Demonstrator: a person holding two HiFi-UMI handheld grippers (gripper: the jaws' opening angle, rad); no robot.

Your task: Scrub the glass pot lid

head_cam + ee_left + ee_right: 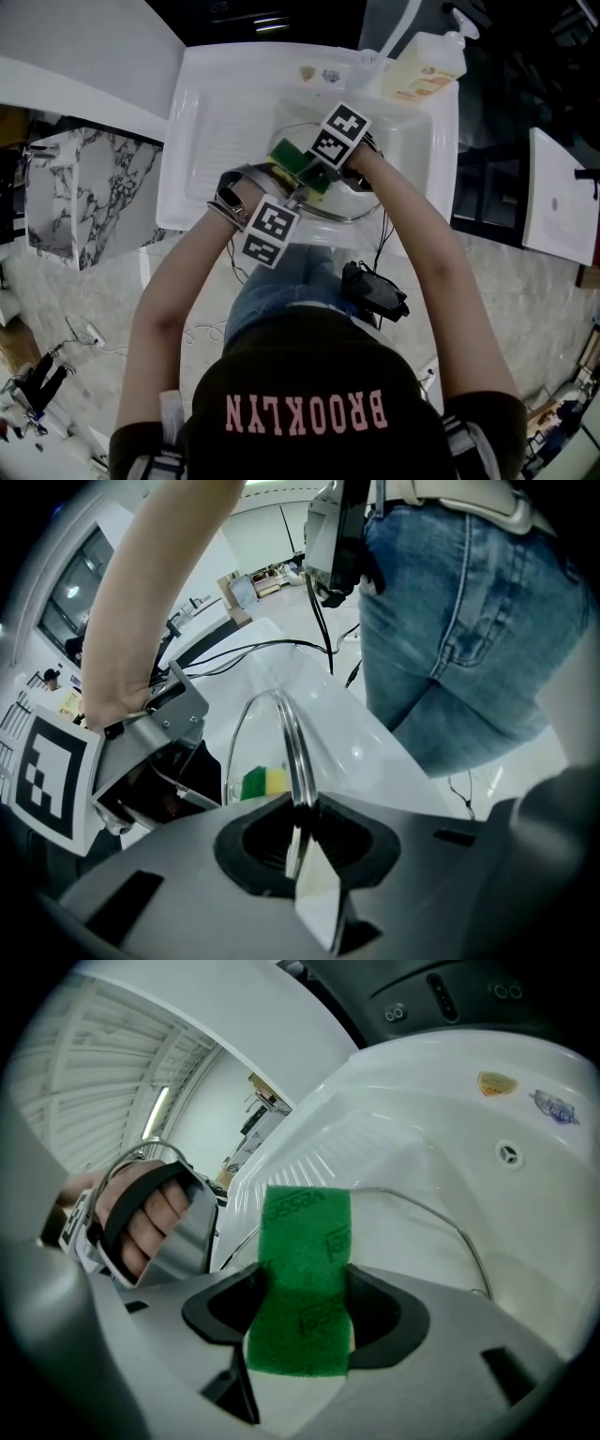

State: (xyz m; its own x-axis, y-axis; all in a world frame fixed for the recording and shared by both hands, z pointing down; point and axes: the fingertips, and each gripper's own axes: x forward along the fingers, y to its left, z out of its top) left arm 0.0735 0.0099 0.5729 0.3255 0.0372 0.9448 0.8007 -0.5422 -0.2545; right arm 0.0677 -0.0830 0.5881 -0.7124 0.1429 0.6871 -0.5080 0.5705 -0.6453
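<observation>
Your left gripper (298, 829) clamped edge-on over the metal rim of the glass pot lid (292, 747), lid held tilted above the white sink (202, 159), your right gripper (302, 1314) pinching a green scouring sponge (305, 1232), sponge against the lid's face.

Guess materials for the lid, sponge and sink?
lid: clear glass, since the basin shows through it, with a shiny metal rim.
sponge: green fibrous scouring face, with yellow foam behind it.
sink: glossy white, ceramic or plastic; the look leaves that open.
</observation>
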